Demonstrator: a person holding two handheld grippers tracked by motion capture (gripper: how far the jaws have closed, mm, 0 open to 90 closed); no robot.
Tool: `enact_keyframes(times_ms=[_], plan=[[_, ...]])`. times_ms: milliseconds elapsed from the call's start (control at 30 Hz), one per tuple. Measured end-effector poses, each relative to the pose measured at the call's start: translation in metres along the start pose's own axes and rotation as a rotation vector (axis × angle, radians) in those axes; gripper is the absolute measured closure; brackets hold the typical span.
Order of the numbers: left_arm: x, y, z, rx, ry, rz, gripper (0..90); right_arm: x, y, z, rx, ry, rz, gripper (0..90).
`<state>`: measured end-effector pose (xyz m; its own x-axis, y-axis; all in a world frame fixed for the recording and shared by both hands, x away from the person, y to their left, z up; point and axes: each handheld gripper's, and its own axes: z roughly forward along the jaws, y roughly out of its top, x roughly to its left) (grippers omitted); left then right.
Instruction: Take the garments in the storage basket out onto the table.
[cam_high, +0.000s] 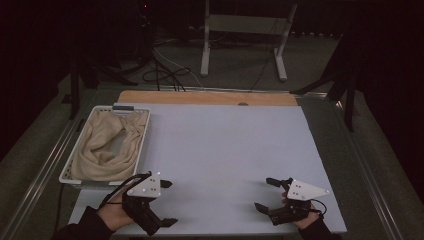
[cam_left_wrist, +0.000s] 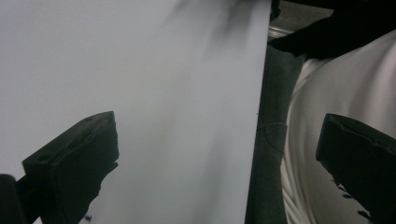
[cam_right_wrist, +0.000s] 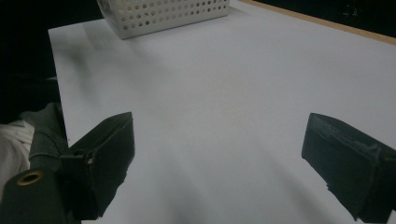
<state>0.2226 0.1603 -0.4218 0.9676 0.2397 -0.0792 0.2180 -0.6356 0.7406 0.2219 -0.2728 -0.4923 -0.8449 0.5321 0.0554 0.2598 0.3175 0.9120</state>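
Your left claw (cam_high: 167, 202) and right claw (cam_high: 266, 194) both sit wide open at the near edge of the counter (cam_high: 225, 150), holding nothing. Beige cloth (cam_high: 102, 145) lies in the white basket (cam_high: 142, 137) at far left, well apart from both.

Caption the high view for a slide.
Two open grippers, left and right, rest near the white table's front edge; a beige cloth fills the basket.

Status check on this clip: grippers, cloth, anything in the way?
Left gripper open, empty. Right gripper open, empty. Beige cloth bunched in white basket, far left. Table between them bare.
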Motion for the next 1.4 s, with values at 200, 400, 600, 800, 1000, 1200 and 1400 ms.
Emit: enact_keyframes(times_ms=[200,400,600,800,1000,1200,1400], plan=[[0.007,-0.002,-0.017,-0.025,0.056,-0.020,0.0,0.001,0.001,-0.002,-0.013,0.006,-0.001,9.8],[0.013,-0.001,-0.040,-0.028,0.117,-0.030,0.0,0.002,0.001,-0.001,-0.007,0.005,-0.001,9.8],[0.021,0.000,-0.056,-0.037,0.154,-0.040,0.0,0.002,0.001,-0.002,-0.013,0.005,0.002,9.8],[0.038,-0.005,-0.073,-0.013,0.223,-0.061,0.0,0.001,0.001,-0.001,-0.007,-0.004,-0.002,9.8],[0.059,-0.016,-0.095,0.006,0.299,-0.110,0.0,0.001,0.001,-0.001,-0.006,-0.007,0.001,9.8],[0.075,-0.030,-0.113,0.013,0.349,-0.165,0.0,0.001,0.001,-0.001,-0.006,-0.012,0.008,9.8],[0.086,-0.047,-0.115,0.033,0.364,-0.224,0.0,0.001,0.000,0.000,0.003,-0.013,0.003,9.8]])
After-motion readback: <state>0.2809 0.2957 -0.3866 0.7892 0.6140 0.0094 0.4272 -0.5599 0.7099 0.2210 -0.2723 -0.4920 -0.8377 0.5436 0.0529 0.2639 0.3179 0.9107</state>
